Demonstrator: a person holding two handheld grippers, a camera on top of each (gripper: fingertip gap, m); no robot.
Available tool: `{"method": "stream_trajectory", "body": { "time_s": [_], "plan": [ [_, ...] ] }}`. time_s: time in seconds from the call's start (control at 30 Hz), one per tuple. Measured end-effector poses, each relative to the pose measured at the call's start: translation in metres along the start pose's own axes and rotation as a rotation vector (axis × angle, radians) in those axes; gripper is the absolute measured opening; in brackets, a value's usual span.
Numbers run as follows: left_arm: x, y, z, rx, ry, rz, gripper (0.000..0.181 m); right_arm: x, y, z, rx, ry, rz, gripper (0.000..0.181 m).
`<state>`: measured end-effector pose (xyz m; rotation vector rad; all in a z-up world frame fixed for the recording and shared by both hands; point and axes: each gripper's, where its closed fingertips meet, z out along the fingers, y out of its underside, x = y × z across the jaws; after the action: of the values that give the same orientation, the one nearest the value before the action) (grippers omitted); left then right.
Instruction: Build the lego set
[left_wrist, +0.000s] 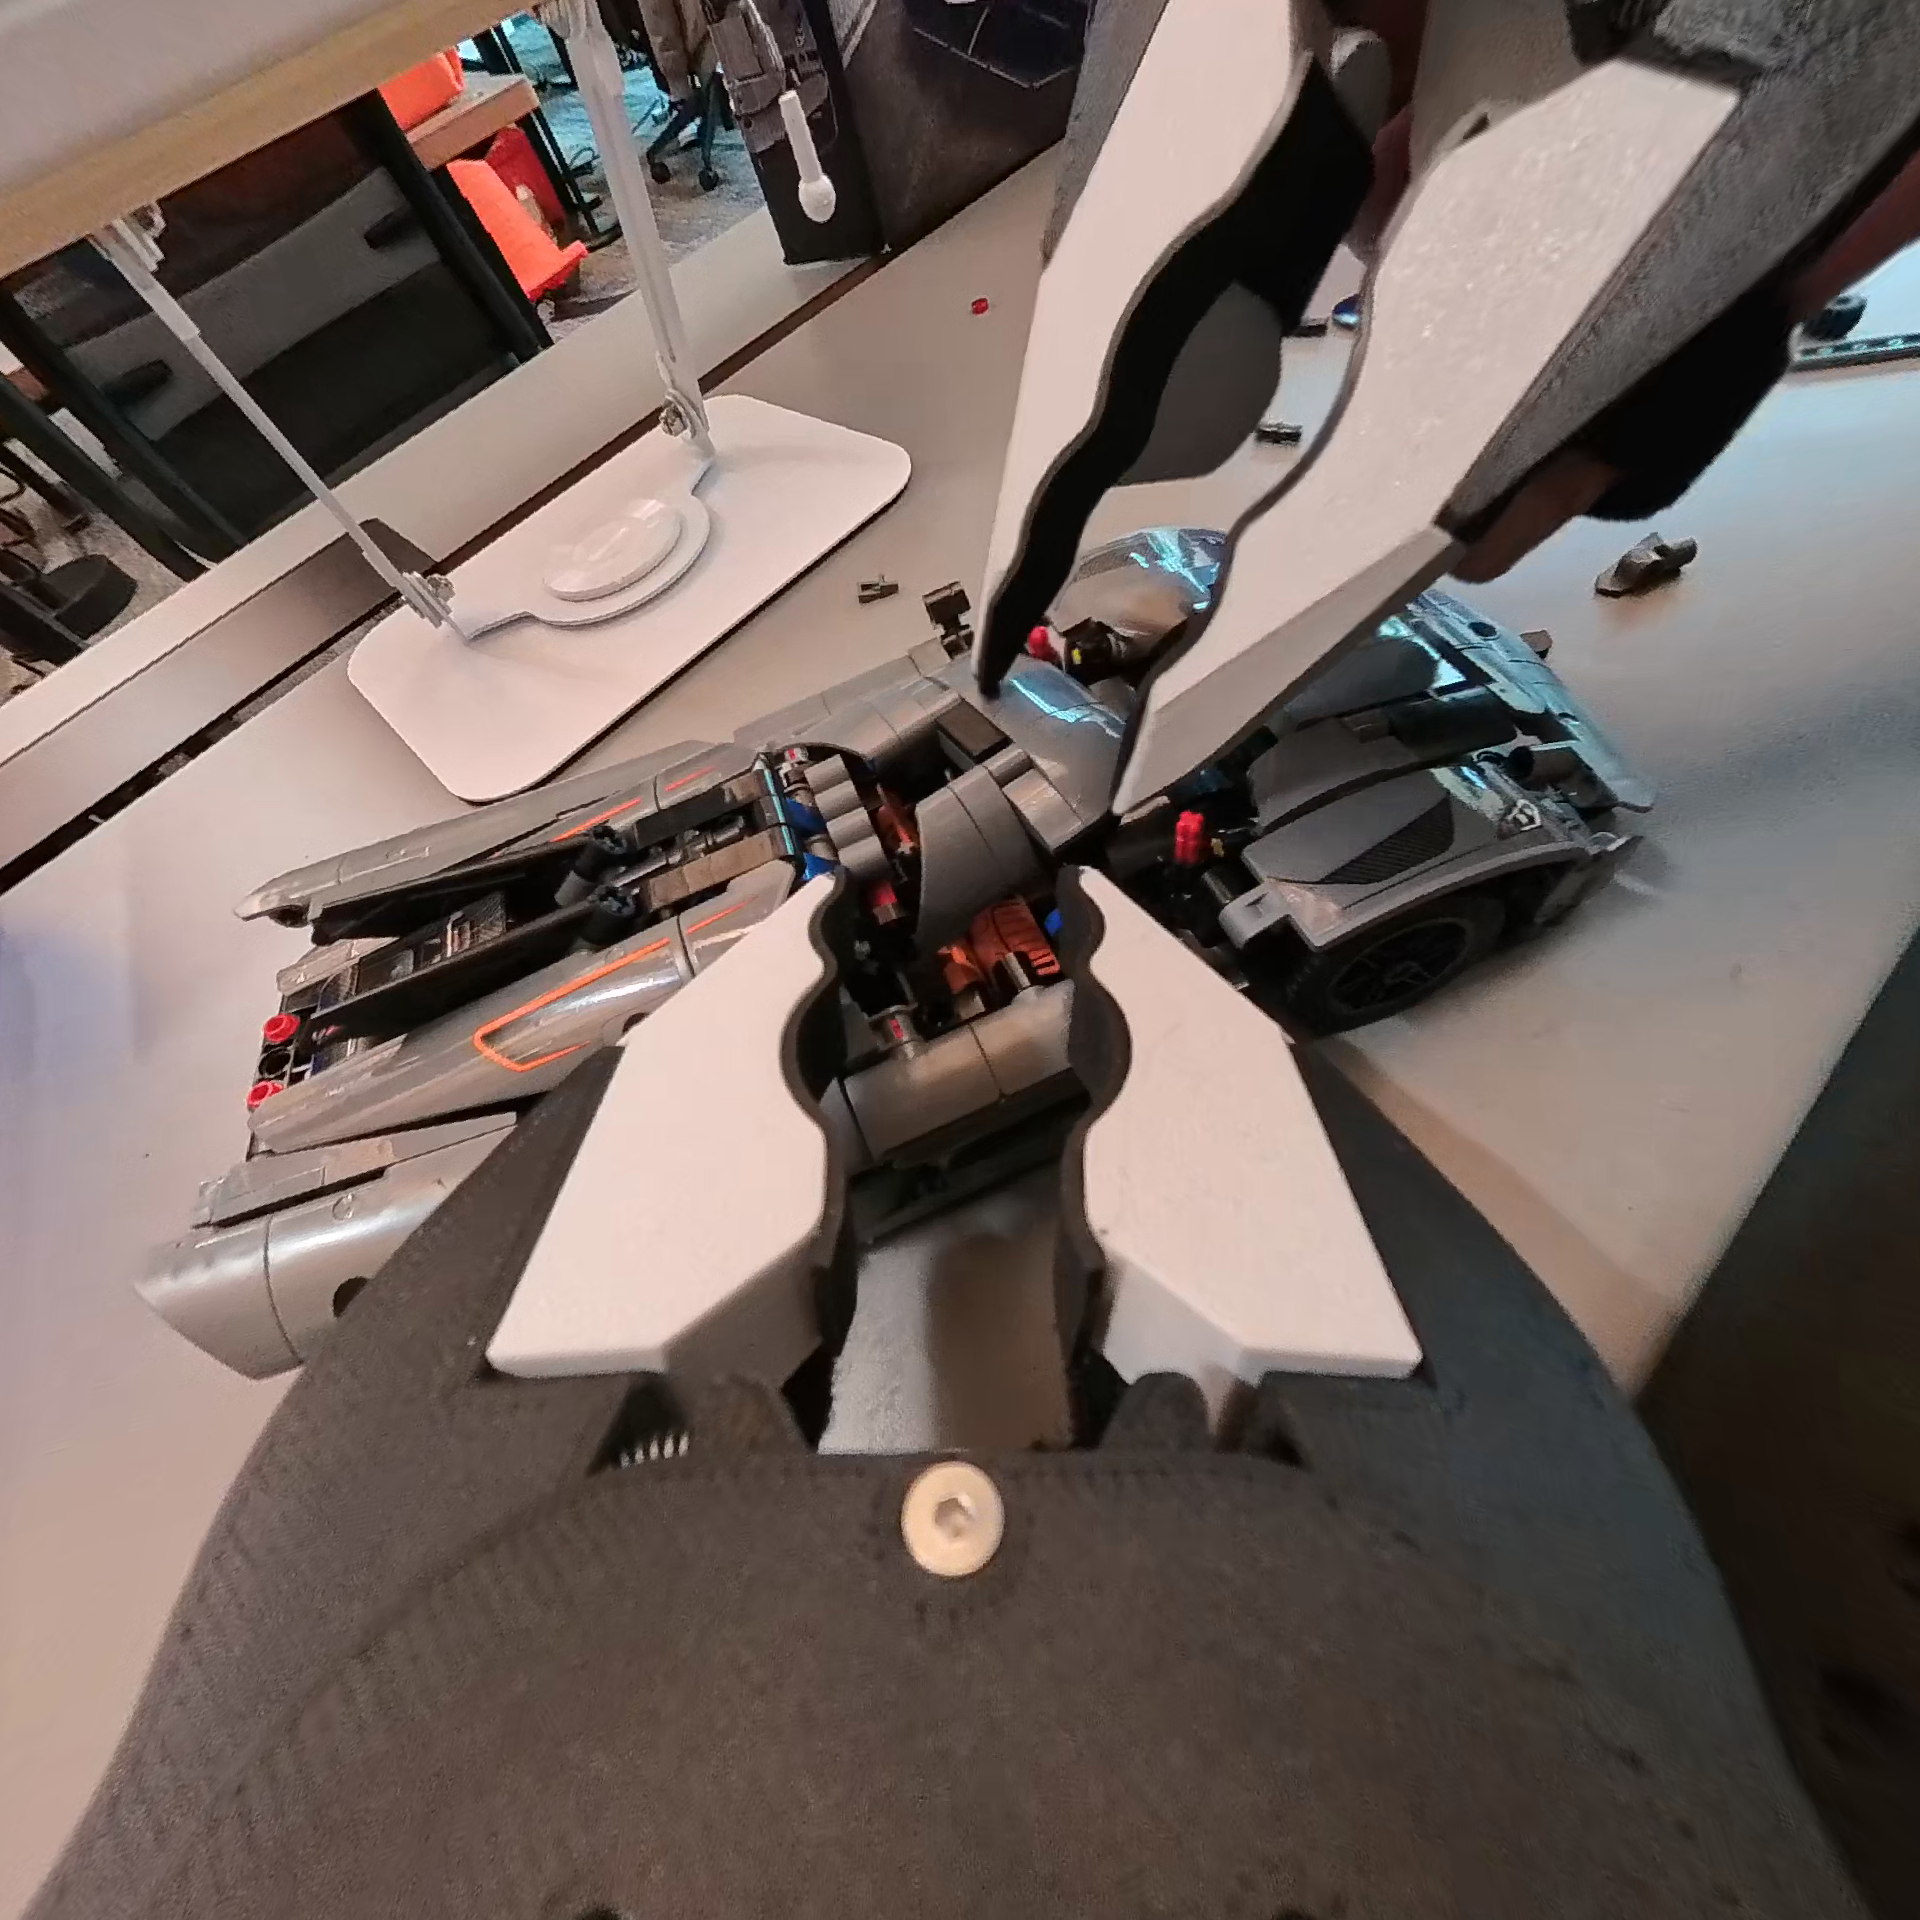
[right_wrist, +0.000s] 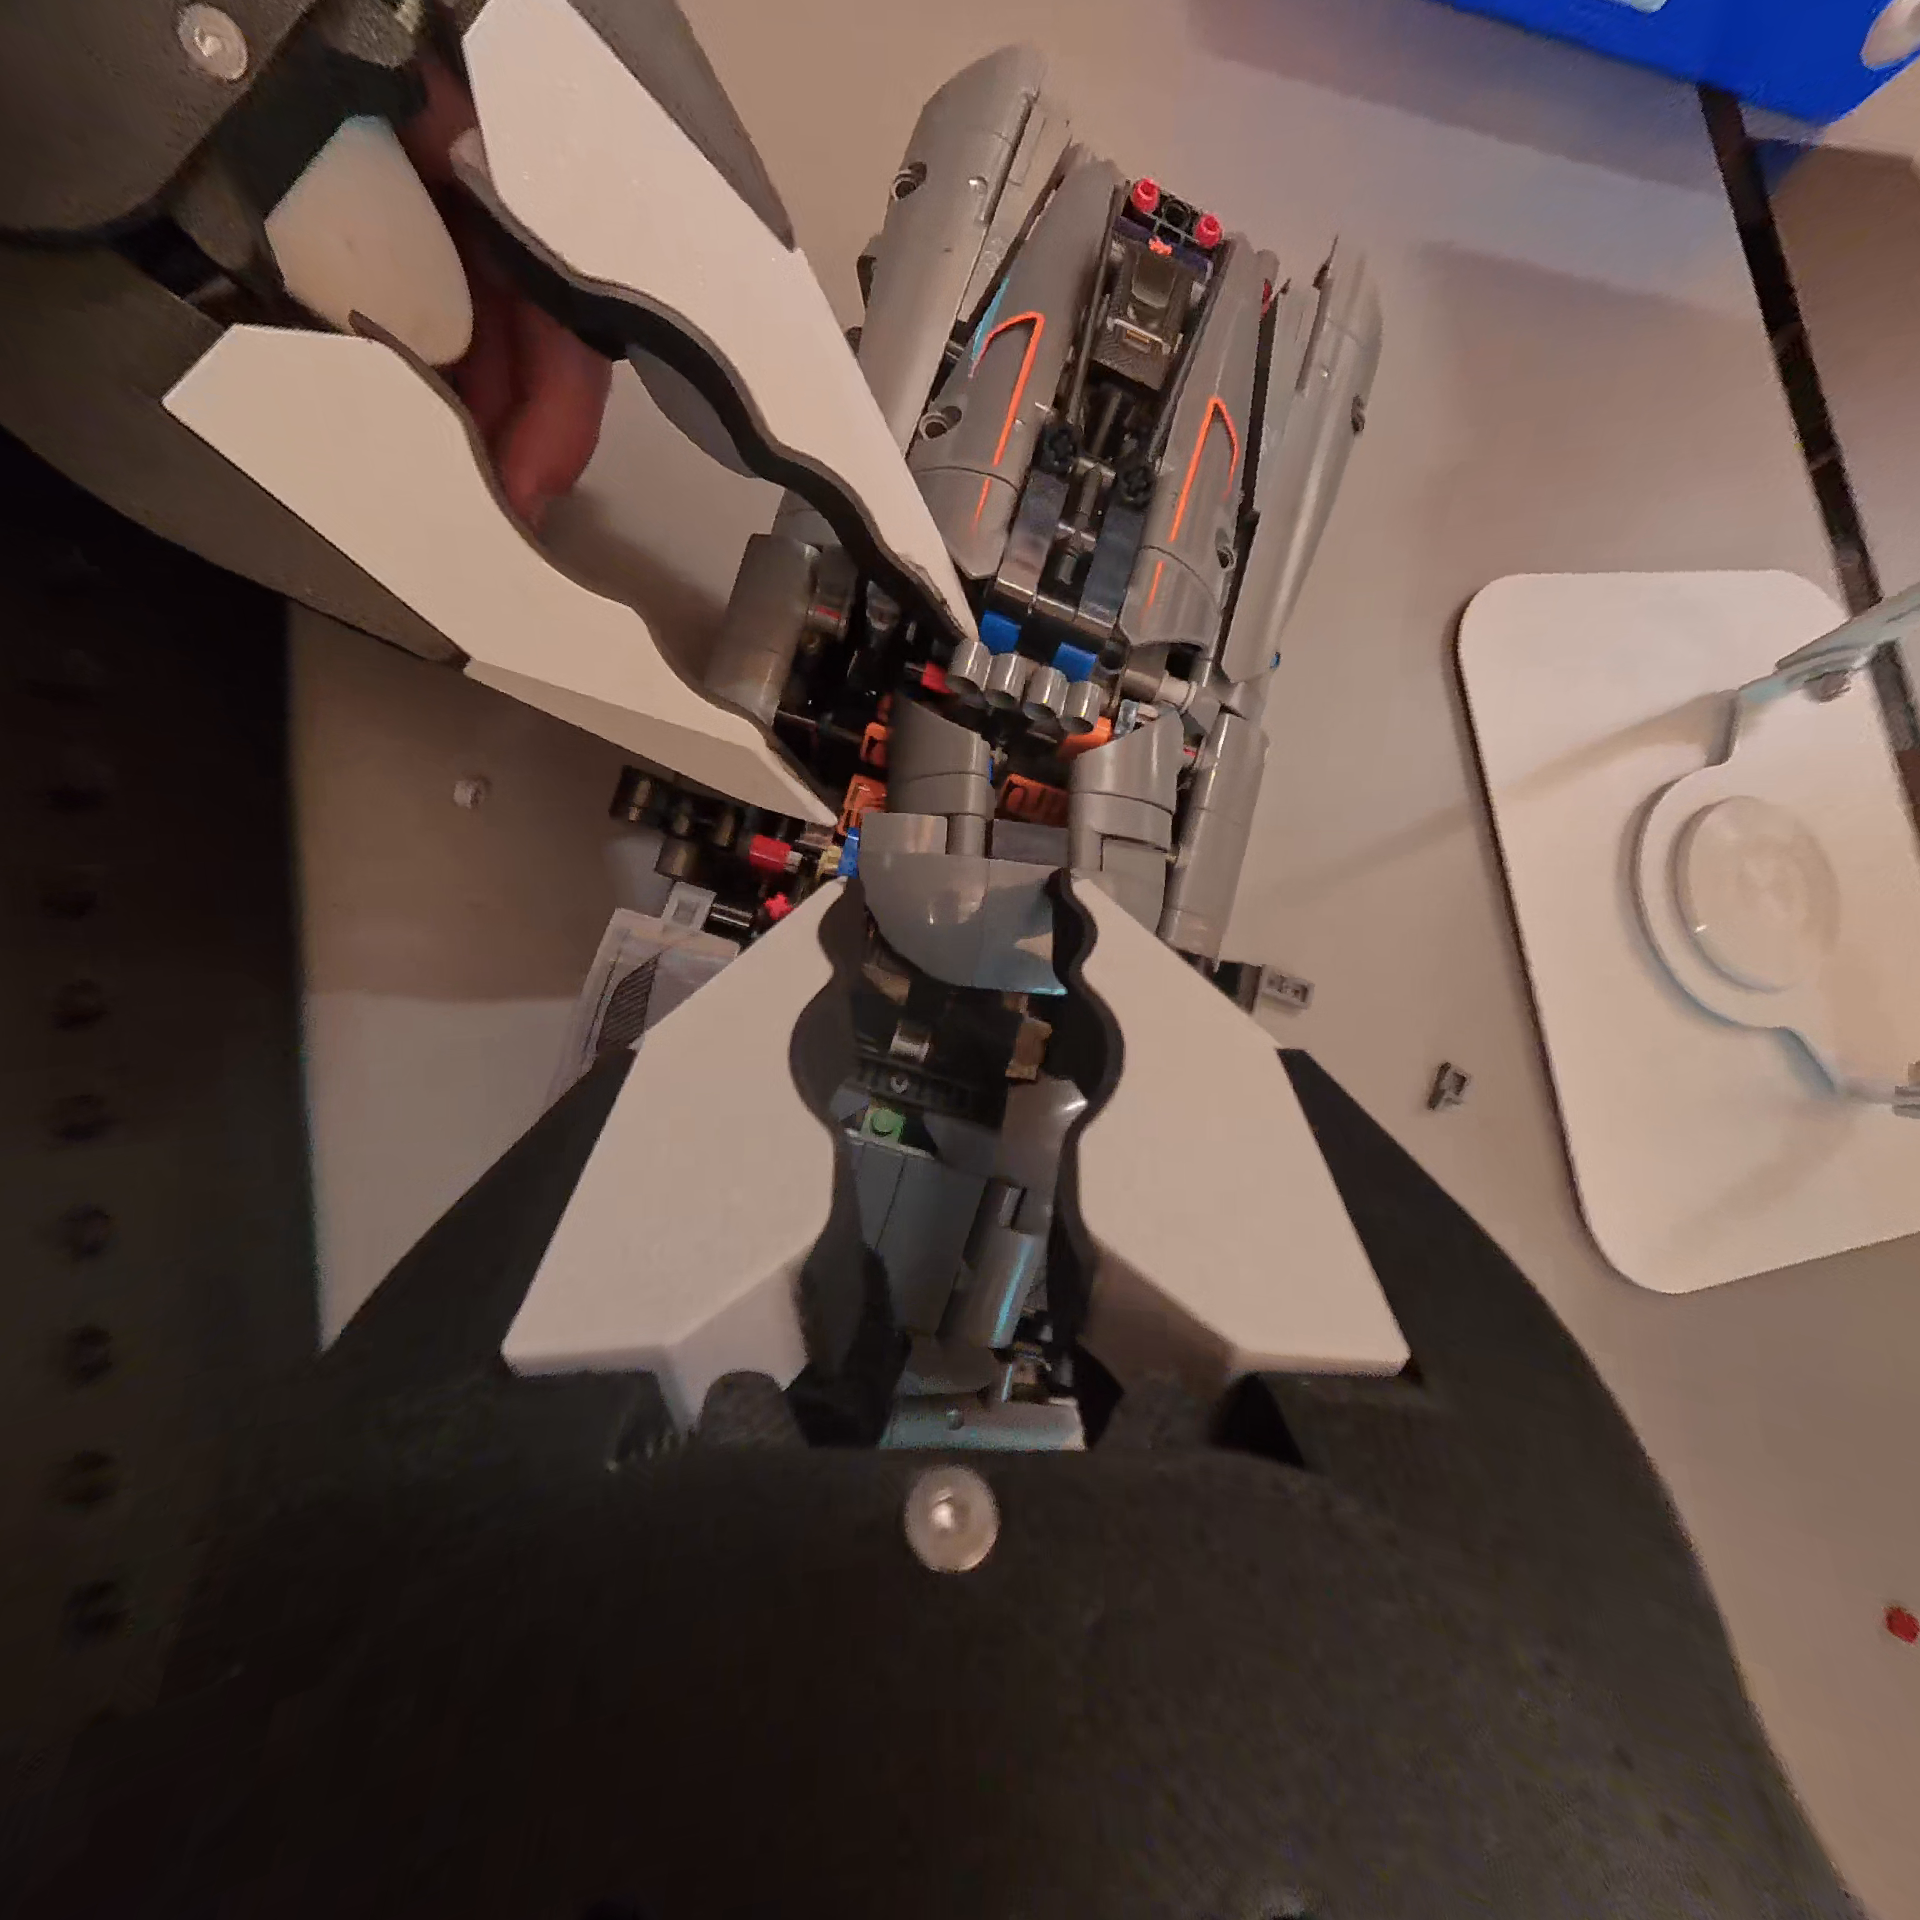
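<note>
Near the surface's middle, the left hand-held gripper (left_wrist: 951, 883) and right hand-held gripper (right_wrist: 951, 894), both spread open, straddle the grey lego car (left_wrist: 665, 935), seemingly to steady its cockpit for fitting.

Pale grey table (left_wrist: 1558, 1091) carries a white lamp base (left_wrist: 644, 613) with a slim jointed white arm rising up-left. Behind the table edge — dark-framed desks (left_wrist: 312, 239), orange objects (left_wrist: 509, 187) stacked beneath, wheeled chair legs (left_wrist: 675, 135) on a greyish floor. Lighting warm and soft — a blue bin corner (right_wrist: 1714, 52) sits at the table's far side.
</note>
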<state>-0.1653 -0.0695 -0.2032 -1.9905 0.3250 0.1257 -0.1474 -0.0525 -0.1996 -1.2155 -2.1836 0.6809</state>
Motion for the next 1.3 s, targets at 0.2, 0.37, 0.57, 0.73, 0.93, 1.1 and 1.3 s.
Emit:
{"method": "stream_trajectory", "body": {
  "time_s": [0.2, 0.37, 0.57, 0.73, 0.93, 1.1, 1.3],
  "plan": [
    [0.003, -0.001, 0.0, 0.004, 0.012, 0.007, 0.037, -0.004, -0.011, 0.003, 0.012, 0.01, -0.105, 0.033],
    [0.004, -0.001, 0.001, 0.0, 0.011, 0.019, 0.036, -0.007, -0.01, 0.011, -0.014, -0.047, -0.07, 0.024],
    [0.008, -0.002, 0.001, 0.005, 0.027, 0.021, 0.037, -0.009, -0.009, 0.01, -0.019, -0.12, 0.027, 0.024],
    [0.014, -0.004, 0.002, 0.007, 0.043, 0.034, 0.038, -0.012, -0.006, 0.009, -0.036, -0.177, 0.099, 0.026],
    [0.021, -0.006, 0.003, 0.006, 0.059, 0.05, 0.039, -0.008, -0.002, 0.006, -0.043, -0.162, 0.123, 0.013],
    [0.024, -0.006, 0.003, 0.006, 0.064, 0.057, 0.04, -0.009, -0.002, 0.003, -0.02, -0.134, 0.085, 0.011],
    [0.027, -0.007, 0.004, 0.008, 0.07, 0.067, 0.039, -0.009, -0.003, -0.001, 0.028, -0.112, 0.053, 0.008]
  ]
}}
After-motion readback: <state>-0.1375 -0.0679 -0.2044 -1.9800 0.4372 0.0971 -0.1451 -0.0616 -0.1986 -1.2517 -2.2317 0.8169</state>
